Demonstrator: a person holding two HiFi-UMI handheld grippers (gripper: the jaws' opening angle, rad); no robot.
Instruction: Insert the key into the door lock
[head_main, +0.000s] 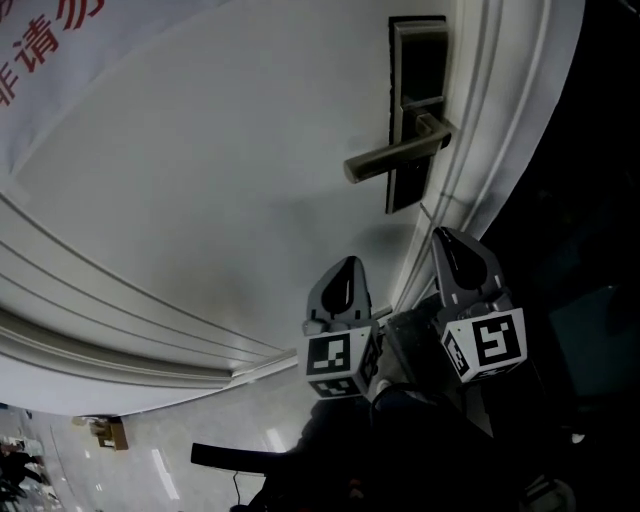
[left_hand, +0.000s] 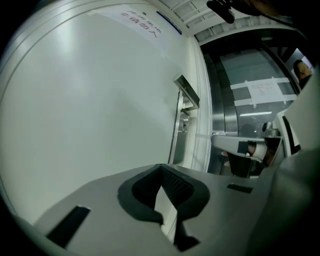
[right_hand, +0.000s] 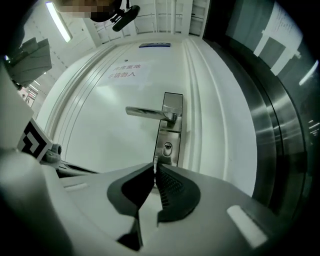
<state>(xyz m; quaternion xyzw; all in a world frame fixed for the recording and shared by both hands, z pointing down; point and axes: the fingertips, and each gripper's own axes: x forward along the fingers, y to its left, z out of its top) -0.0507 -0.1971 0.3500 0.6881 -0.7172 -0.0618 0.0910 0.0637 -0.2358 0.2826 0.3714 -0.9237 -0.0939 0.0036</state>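
We point the right gripper (right_hand: 154, 169) at the smooth white door (right_hand: 100, 140). Its ribbed dark pads are pressed together on the key (right_hand: 155, 160), a thin metal blade. The key's tip sits just below and short of the oval keyhole (right_hand: 167, 147) in the tall brushed-steel lock plate (right_hand: 172, 102). A straight lever handle (right_hand: 145, 112) juts out above. Our left gripper (left_hand: 161, 169) hovers alongside, jaws closed on nothing.
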